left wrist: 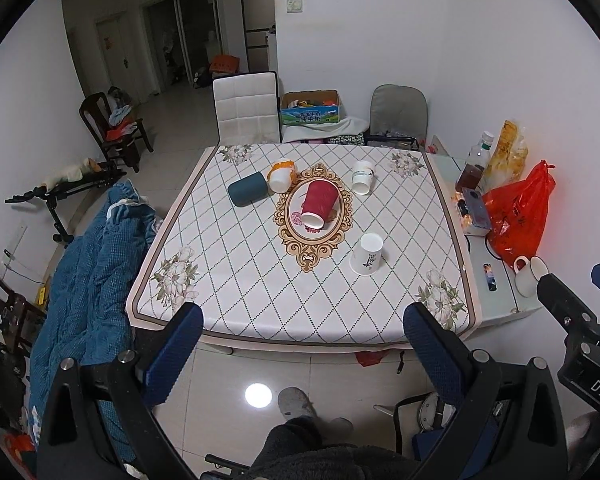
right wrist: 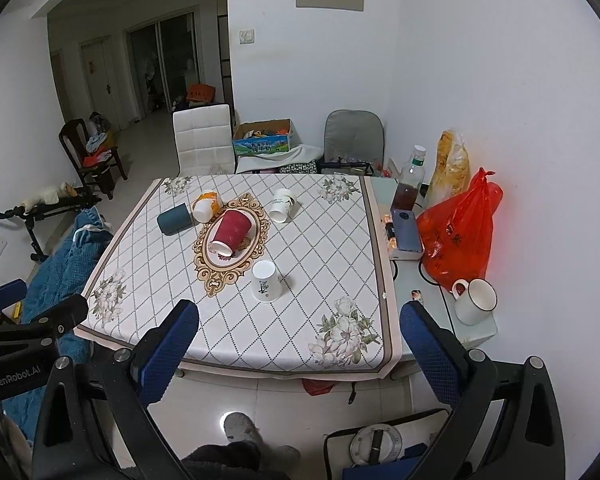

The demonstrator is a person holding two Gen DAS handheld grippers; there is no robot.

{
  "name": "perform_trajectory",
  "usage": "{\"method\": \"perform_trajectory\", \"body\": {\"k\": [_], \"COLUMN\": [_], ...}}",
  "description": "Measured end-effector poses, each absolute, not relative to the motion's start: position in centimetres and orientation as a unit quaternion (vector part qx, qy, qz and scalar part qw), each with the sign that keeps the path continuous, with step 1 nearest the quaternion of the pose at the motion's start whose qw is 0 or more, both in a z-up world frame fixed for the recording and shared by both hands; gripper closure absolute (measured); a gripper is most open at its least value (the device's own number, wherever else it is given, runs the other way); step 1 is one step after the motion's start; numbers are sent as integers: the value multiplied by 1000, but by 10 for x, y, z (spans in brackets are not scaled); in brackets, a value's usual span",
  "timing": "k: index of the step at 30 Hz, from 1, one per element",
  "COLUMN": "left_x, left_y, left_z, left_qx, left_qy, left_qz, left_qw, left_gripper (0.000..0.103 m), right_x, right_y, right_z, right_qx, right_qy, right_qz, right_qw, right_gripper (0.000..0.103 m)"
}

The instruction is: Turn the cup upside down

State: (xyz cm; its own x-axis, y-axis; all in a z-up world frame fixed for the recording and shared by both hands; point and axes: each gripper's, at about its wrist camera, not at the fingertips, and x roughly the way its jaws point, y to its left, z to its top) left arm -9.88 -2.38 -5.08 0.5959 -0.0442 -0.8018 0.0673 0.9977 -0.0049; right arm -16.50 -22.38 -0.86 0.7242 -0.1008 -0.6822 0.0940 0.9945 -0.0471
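Left wrist view: left gripper (left wrist: 302, 356) fingers spread wide, empty, held short of the counter (left wrist: 260, 288) edge. Red ribbed paper cup (left wrist: 318, 202) lies on its side at counter centre, mouth interior barely visible. Right gripper (left wrist: 572, 280) cut off at frame edge.

Right wrist view: right gripper (right wrist: 300, 354) fingers spread, empty, well back. White printed paper cup (right wrist: 265, 281) stands inverted near the red one (right wrist: 230, 232).

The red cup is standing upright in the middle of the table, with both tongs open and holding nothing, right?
Not quite: the red cup lies tipped on its side in the middle of the table, as the left wrist view shows. The left tongs and right tongs are indeed open and holding nothing.
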Motion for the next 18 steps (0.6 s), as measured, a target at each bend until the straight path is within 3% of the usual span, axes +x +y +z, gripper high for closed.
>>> {"method": "perform_trajectory", "body": {"k": [18], "left_x": [-102], "left_y": [-20], "left_z": [-47], "left_qx": [13], "left_qy": [447], "left_qz": [-32], "left_qw": [894], "left_gripper": [1], "right_x": [-170], "right_y": [-219], "right_z": [-5], "right_qx": [-6], "right_qy": [368], "right_qz": [-49], "right_qw": [928], "right_gripper": [1]}}
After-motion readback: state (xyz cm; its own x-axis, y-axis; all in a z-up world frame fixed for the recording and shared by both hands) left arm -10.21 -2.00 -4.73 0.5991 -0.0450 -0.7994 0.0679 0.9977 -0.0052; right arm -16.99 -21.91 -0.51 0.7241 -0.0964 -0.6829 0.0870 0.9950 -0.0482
